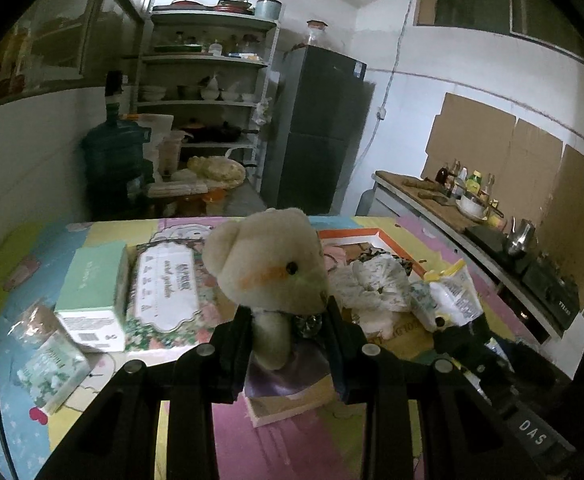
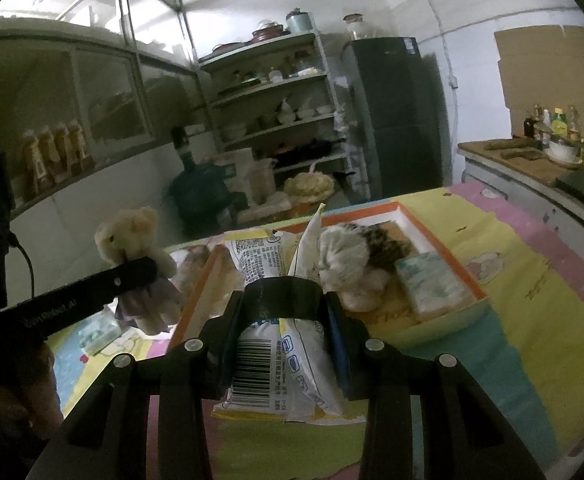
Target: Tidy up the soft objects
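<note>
My left gripper (image 1: pixel 288 320) is shut on a cream teddy bear (image 1: pixel 268 260) in a purple dress, gripping its body below the head and holding it above the colourful table mat. In the right wrist view the same bear (image 2: pixel 132 236) hangs at the left in the left gripper (image 2: pixel 148 272). My right gripper (image 2: pixel 284 308) is shut on a white and yellow plastic packet (image 2: pixel 276 360) with a barcode; the packet (image 1: pixel 451 296) also shows at the right of the left wrist view. Behind both lies an orange-rimmed tray (image 2: pixel 443 256) holding a crumpled white cloth (image 2: pixel 343 252) and a tissue pack (image 2: pixel 431 284).
On the mat at the left lie a green box (image 1: pixel 92 292), a floral pack (image 1: pixel 168 288) and a small tissue pack (image 1: pixel 52 372). A kitchen counter (image 1: pixel 423 196) with bottles runs along the right. A shelf (image 1: pixel 208 100), a fridge (image 1: pixel 319 128) and a water jug (image 1: pixel 112 156) stand beyond the table.
</note>
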A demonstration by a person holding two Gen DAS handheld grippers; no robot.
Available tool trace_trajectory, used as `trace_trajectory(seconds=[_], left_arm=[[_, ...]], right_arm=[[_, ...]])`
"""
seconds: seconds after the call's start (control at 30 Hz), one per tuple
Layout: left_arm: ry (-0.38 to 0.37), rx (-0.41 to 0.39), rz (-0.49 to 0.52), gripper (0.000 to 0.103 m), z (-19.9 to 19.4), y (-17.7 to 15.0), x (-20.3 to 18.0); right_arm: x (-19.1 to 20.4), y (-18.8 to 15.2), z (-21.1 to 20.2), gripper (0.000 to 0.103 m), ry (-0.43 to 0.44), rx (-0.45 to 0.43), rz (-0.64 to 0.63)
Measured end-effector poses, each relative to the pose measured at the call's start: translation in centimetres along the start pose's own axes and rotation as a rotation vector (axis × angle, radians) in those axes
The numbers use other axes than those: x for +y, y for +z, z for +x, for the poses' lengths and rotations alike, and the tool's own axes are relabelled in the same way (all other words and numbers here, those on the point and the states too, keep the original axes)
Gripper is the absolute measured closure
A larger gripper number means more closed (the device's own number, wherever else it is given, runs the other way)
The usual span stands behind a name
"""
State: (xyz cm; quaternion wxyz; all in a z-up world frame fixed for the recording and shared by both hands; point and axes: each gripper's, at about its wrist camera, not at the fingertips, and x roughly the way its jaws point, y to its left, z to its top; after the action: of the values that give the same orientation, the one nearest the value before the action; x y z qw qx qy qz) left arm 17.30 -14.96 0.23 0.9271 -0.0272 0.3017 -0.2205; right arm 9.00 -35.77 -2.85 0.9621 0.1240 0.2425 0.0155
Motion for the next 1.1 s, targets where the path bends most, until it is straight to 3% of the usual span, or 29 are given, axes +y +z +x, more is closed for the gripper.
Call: trace_trajectory(seconds=[0.47, 1.1], left_arm=[[-0.002, 0.031, 0.019, 0.070, 3.9, 2.1, -2.7], [0.022, 0.063, 0.022, 0.070, 7.9, 4.2, -4.2]], right_arm=[[-3.3, 2.9, 0.1, 0.064, -0.042, -0.047, -0.008], [-5.4, 6.5, 3.3, 0.063, -0.032, -0.064, -0.053]])
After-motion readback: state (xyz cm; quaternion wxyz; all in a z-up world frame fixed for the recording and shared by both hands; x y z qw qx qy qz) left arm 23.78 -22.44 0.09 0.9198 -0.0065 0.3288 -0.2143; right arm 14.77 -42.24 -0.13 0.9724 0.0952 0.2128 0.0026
